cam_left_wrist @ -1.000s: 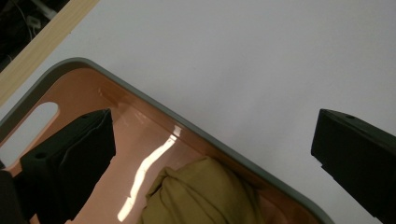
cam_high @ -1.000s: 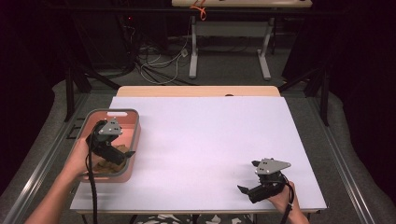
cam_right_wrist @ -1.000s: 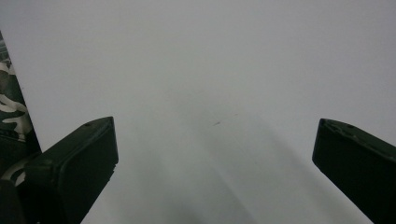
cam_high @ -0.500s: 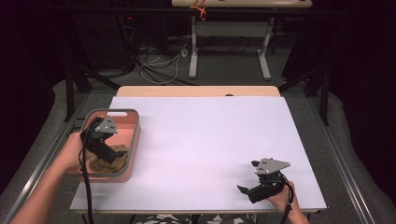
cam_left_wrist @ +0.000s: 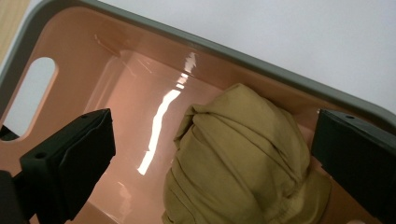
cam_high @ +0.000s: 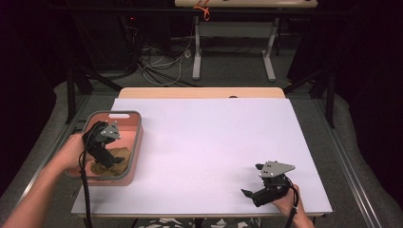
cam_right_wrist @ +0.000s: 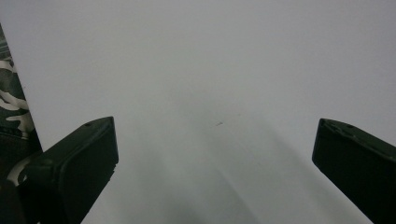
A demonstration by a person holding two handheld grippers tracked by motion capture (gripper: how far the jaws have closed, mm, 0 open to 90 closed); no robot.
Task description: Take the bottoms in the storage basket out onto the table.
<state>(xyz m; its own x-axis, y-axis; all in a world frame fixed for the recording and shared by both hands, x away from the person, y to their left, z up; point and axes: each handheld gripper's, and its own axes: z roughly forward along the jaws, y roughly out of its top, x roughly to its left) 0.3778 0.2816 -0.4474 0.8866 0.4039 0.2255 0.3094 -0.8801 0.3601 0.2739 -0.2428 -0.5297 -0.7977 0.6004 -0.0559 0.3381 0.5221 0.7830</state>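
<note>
Two grippers are at work on a white table (cam_high: pixel 209 142). At the left, the left gripper (cam_high: pixel 110 159) reaches down into a pink bin (cam_high: pixel 135 142) with a grey rim, its jaws spread wide on either side of a bunched brown cloth (cam_left_wrist: pixel 238 154) (not gripping it; a gap shows on the left side). That cloth lies in the bin's near end, against the wall. Far off at the table's near right corner, the right gripper (cam_high: pixel 251 189) rests low over the bare white top with its jaws wide apart and nothing between them
</note>
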